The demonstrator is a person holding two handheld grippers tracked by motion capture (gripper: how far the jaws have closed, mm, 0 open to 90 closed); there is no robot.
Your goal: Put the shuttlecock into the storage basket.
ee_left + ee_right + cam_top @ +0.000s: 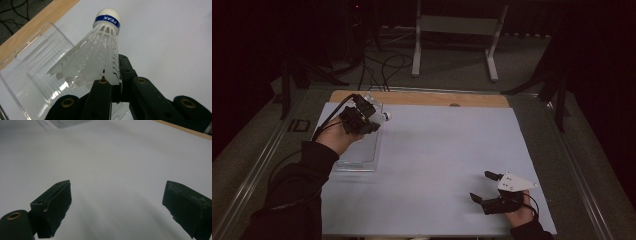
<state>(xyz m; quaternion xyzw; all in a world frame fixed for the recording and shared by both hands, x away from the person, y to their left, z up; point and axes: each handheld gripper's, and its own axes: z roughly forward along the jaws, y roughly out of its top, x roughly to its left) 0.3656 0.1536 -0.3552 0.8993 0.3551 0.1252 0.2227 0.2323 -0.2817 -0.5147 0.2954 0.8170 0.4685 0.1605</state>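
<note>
At the upper left of the high view, the left claw (371, 116) pinches a white shuttlecock (98, 53) by its thin skirt edge above the clear plastic tray (362, 159); such a shallow grip could slip or crush the skirt. The right claw (485, 187) rests spread, lower right on the worktop (442, 150).

"PEAK" in white on blue band of shuttlecock (100, 50)
</note>
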